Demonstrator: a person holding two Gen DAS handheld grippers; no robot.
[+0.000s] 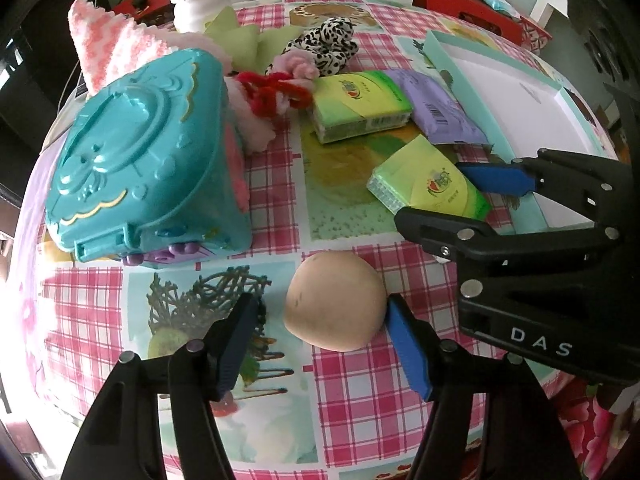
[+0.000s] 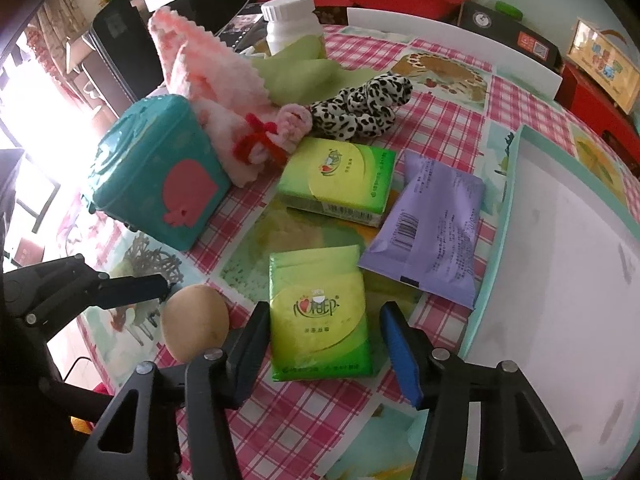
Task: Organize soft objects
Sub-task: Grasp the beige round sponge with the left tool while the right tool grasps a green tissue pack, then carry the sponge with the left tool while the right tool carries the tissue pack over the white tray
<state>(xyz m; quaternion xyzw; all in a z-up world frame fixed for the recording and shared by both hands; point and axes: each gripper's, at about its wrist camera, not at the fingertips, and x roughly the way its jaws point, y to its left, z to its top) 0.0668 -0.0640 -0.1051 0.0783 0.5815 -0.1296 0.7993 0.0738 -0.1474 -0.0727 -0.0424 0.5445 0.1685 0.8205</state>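
Observation:
A beige soft ball lies on the checked tablecloth between the fingers of my open left gripper; the right finger touches it. It also shows in the right wrist view. My open right gripper straddles a green tissue pack, also seen from the left. A second green tissue pack and a purple wipes pack lie beyond. A pink knitted cloth, a green cloth and a leopard-print scrunchie sit at the back.
A teal plastic box stands at the left. A white bottle stands at the back. A pale teal tray with a white floor lies at the right. Red boxes and clutter lie past the table's far edge.

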